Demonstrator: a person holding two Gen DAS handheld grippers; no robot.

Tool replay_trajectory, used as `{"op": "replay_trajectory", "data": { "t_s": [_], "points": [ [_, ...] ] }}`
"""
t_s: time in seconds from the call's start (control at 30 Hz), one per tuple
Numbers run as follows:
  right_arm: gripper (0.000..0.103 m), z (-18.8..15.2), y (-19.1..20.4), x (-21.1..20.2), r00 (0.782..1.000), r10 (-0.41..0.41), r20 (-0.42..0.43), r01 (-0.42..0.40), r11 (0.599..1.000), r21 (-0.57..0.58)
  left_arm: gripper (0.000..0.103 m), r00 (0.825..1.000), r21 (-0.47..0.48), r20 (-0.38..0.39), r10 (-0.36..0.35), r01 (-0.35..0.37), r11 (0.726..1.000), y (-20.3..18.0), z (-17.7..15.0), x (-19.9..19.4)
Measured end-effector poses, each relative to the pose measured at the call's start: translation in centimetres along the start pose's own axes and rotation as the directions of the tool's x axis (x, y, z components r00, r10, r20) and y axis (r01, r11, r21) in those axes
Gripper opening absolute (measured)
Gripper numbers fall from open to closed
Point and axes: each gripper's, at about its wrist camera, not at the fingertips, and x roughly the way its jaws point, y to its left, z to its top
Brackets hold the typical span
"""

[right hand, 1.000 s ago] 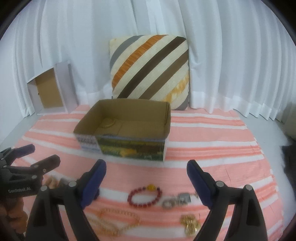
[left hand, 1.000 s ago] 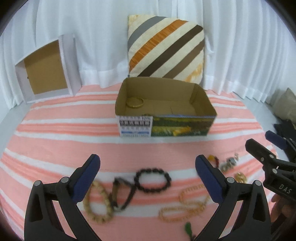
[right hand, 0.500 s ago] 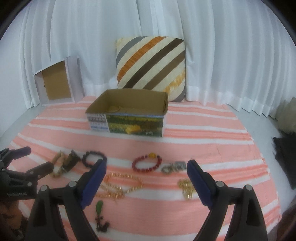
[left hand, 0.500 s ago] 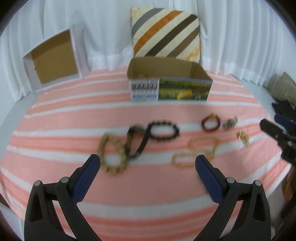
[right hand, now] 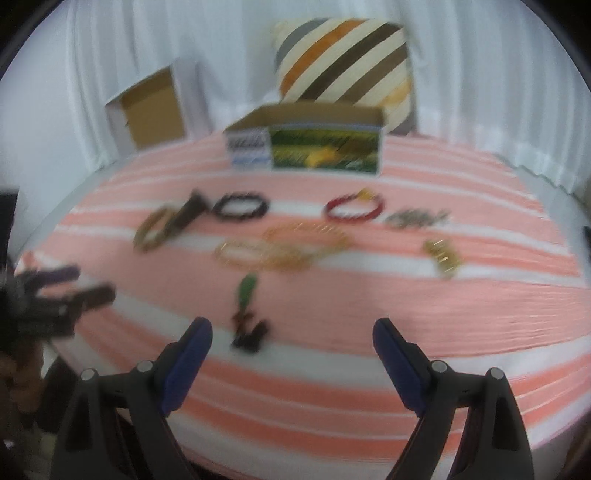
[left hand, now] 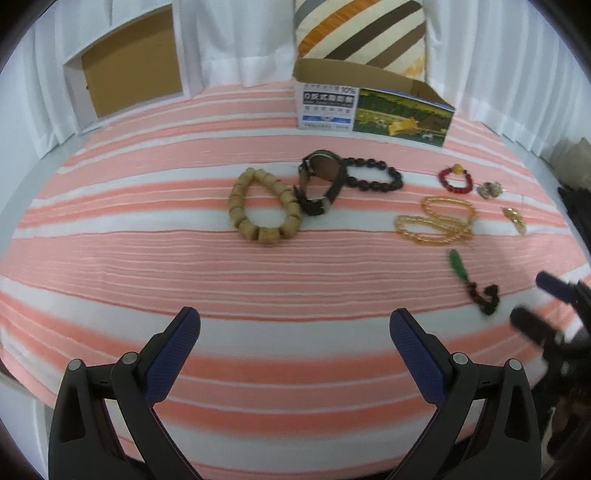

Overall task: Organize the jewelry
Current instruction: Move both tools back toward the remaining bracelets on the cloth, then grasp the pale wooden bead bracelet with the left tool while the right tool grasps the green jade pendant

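Jewelry lies on the pink striped cloth: a tan bead bracelet, a dark watch, a black bead bracelet, a red bracelet, a gold chain, a green pendant and small metal pieces. An open cardboard box stands behind them. My left gripper is open and empty, near the front edge. My right gripper is open and empty, just behind the green pendant. The right wrist view is blurred.
A striped cushion leans on the white curtain behind the box. A white box lid stands at the back left. Dark items lie off the cloth at the right edge.
Both grippers have pulled back and away from the box toward the front edge, so the whole row of jewelry shows. Both stay open and empty.
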Motion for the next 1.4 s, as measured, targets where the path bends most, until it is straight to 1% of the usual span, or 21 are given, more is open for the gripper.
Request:
{"op": "replay_trajectory", "data": {
  "t_s": [0.07, 0.17, 0.33, 0.5, 0.57, 0.63, 0.67, 0.7, 0.8, 0.83, 0.87, 0.9, 0.93, 0.97, 1.0, 1.07, 1.1, 1.13, 1.17, 1.2, 1.4],
  "points": [
    [0.09, -0.1, 1.2, 1.3, 1.0, 0.015, -0.02, -0.016, 0.999, -0.04, 0.102, 1.0, -0.01, 0.003, 0.008, -0.007, 1.0, 0.7, 0.3, 0.6],
    [0.09, 0.0, 2.2, 2.9, 0.999, 0.007, -0.039, -0.01, 0.997, -0.076, 0.102, 1.0, -0.024, 0.009, 0.021, -0.021, 1.0, 1.7, 1.1, 1.6],
    [0.089, 0.4, 2.5, 5.0, 0.997, -0.002, -0.078, -0.004, 0.997, -0.08, 0.102, 0.999, -0.03, 0.01, 0.032, -0.031, 0.999, 3.0, 2.8, 3.7],
    [0.085, 0.4, 2.9, 5.4, 0.998, -0.01, -0.064, 0.003, 0.994, -0.106, 0.102, 0.999, -0.05, 0.012, 0.032, -0.031, 0.998, 4.1, 4.2, 5.3],
    [0.083, 0.4, 2.8, 5.4, 0.998, -0.007, -0.06, 0.0, 0.994, -0.11, 0.102, 1.0, -0.021, -0.005, 0.005, -0.006, 1.0, 4.0, 4.6, 6.0],
    [0.081, 0.5, 2.8, 5.5, 0.998, -0.007, -0.057, 0.0, 0.994, -0.112, 0.102, 1.0, 0.031, -0.016, 0.0, 0.0, 1.0, 3.4, 4.8, 6.7],
    [0.075, 0.5, 2.8, 5.4, 0.998, -0.009, -0.056, 0.002, 0.993, -0.114, 0.102, 1.0, 0.057, -0.016, 0.006, -0.005, 0.998, 3.0, 4.9, 6.9],
    [0.073, 0.5, 2.9, 5.4, 0.998, -0.011, -0.055, 0.005, 0.993, -0.116, 0.102, 1.0, 0.082, -0.014, 0.016, -0.015, 0.997, 2.6, 4.9, 7.2],
    [0.062, 0.6, 2.9, 5.3, 0.998, -0.013, -0.055, 0.006, 0.992, -0.128, 0.102, 0.999, 0.092, -0.027, 0.025, -0.022, 0.996, 2.1, 5.2, 7.9],
    [0.055, 0.6, 2.9, 5.2, 0.998, -0.011, -0.055, 0.004, 0.991, -0.131, 0.101, 0.999, 0.083, -0.036, 0.019, -0.016, 0.996, 2.1, 5.4, 8.1],
    [0.044, 0.7, 2.9, 5.1, 0.998, -0.013, -0.055, 0.005, 0.991, -0.134, 0.101, 0.999, 0.076, -0.042, 0.015, -0.012, 0.997, 2.0, 5.7, 8.4],
    [0.037, 0.7, 2.9, 5.1, 0.998, -0.015, -0.054, 0.007, 0.991, -0.135, 0.098, 0.999, 0.07, -0.046, 0.005, -0.002, 0.998, 2.0, 5.8, 8.6],
    [0.022, 0.7, 2.8, 5.0, 0.998, -0.021, -0.055, 0.014, 0.991, -0.136, 0.091, 0.999, 0.056, -0.044, -0.02, 0.022, 0.998, 2.2, 6.0, 8.6],
    [0.014, 0.7, 2.7, 5.0, 0.998, -0.025, -0.058, 0.017, 0.991, -0.133, 0.082, 0.999, 0.053, -0.035, -0.012, 0.014, 0.999, 2.1, 6.1, 8.6],
    [0.014, 0.7, 2.5, 5.0, 0.998, -0.017, -0.065, 0.009, 0.992, -0.123, 0.077, 1.0, 0.055, -0.027, -0.011, 0.012, 0.998, 2.1, 6.2, 8.6],
    [0.014, 0.8, 2.2, 4.8, 0.997, -0.01, -0.075, 0.001, 0.994, -0.113, 0.053, 1.0, 0.062, -0.016, -0.025, 0.026, 0.998, 2.0, 6.2, 8.4],
    [0.014, 0.8, 2.1, 4.7, 0.997, -0.005, -0.079, -0.003, 0.994, -0.105, 0.045, 1.0, 0.064, -0.014, -0.028, 0.029, 0.998, 2.1, 6.2, 8.2],
    [0.014, 0.7, 1.9, 4.5, 0.997, 0.004, -0.083, -0.011, 0.996, -0.091, 0.033, 0.999, 0.065, -0.012, -0.034, 0.035, 0.997, 2.2, 6.1, 8.1],
    [0.013, 0.7, 1.7, 4.4, 0.996, 0.011, -0.086, -0.018, 0.997, -0.075, 0.03, 0.999, 0.06, -0.015, -0.045, 0.046, 0.997, 2.3, 6.0, 8.0],
    [0.013, 0.7, 1.6, 4.3, 0.996, 0.017, -0.088, -0.023, 0.998, -0.063, 0.028, 0.999, 0.054, -0.016, -0.05, 0.05, 0.997, 2.5, 6.0, 7.8],
    [0.012, 1.0, 0.6, 3.1, 0.996, 0.048, -0.074, -0.048, 0.999, 0.002, 0.027, 0.996, 0.013, -0.015, -0.082, 0.082, 0.997, 3.0, 5.2, 6.5]
  ]
}}
